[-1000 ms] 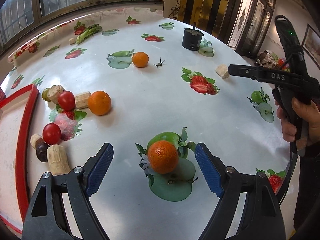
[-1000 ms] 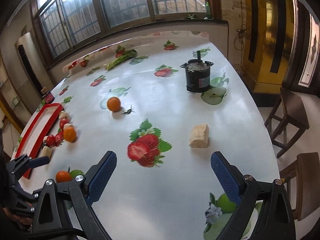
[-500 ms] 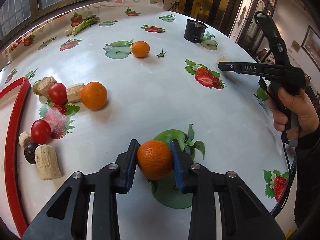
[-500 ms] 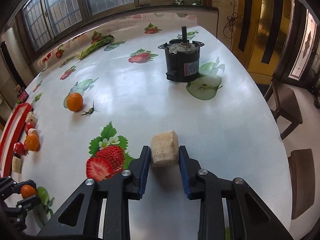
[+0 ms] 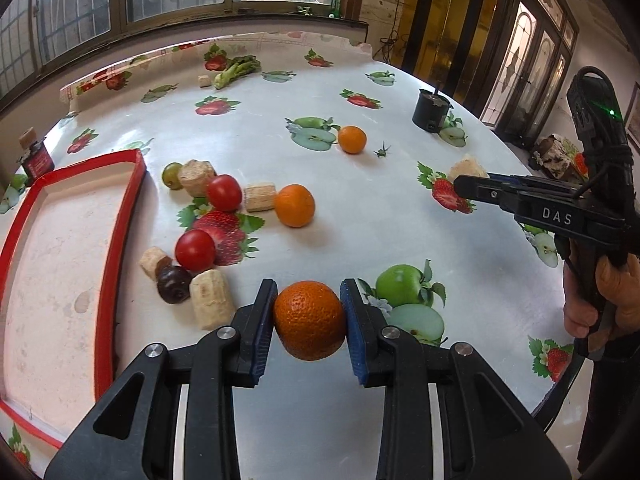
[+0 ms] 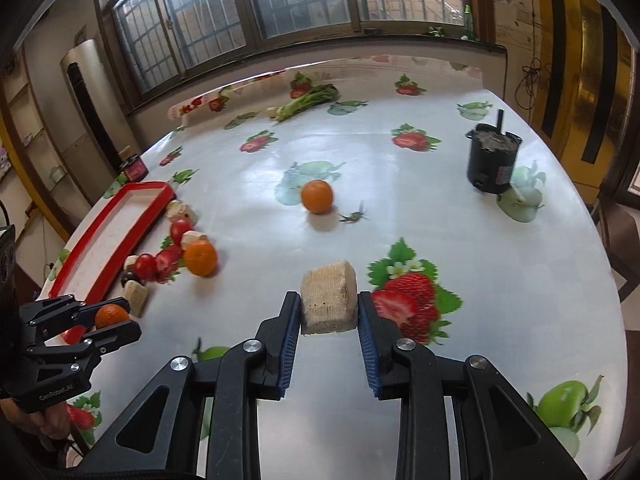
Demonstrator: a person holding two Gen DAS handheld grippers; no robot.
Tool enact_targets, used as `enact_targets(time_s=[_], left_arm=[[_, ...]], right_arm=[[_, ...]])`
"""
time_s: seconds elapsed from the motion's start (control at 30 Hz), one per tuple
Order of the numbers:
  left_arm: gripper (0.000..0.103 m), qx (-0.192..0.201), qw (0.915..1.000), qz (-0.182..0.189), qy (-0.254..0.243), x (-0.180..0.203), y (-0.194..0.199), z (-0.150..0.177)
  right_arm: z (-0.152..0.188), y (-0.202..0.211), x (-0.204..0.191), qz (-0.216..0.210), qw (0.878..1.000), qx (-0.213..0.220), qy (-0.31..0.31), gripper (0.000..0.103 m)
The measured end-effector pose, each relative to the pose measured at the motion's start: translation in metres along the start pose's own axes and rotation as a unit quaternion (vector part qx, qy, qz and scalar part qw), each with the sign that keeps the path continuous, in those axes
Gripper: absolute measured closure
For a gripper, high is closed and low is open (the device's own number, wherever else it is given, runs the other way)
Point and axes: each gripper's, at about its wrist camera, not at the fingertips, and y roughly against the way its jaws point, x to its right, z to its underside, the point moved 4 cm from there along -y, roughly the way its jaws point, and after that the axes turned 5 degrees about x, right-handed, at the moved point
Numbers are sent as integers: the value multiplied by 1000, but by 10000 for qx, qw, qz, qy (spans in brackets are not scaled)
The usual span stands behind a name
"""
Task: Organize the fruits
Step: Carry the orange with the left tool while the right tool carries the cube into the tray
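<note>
Orange mandarins point(image 5: 310, 321), three, red tomatoes point(image 5: 224, 193), two

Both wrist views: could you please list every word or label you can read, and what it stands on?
"DAS": right hand-held gripper, on its side.
"GenRobot.AI": left hand-held gripper, on its body.
Label on the black pot: too small to read.
Small red box: print too blurred.

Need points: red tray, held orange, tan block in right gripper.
red tray point(image 5: 127, 200), left wrist view, right rim.
held orange point(image 5: 309, 320), left wrist view, middle of peel.
tan block point(image 6: 329, 300), right wrist view, front face.
</note>
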Motion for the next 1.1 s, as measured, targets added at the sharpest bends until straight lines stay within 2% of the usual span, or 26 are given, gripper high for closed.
enact_targets(time_s=[0.17,0.5,0.87,1.1], left_arm=[[73,158,9993,-218,256,-28,18,2],[73,307,9942,-725,729,-84,42,12],[73,567,9863,-1255,912,-121,66,13],[73,614,9805,-1503,1104,-149,77,18]], right_arm=[[-2,-1,-39,-322,9993,6,186,74],[-7,-6,-94,-776,9960,-27,447,74],[-14,-9,-138,-1088,9917,32,687,74],[-18,-17,-184,-1406,9854,51,961,74]])
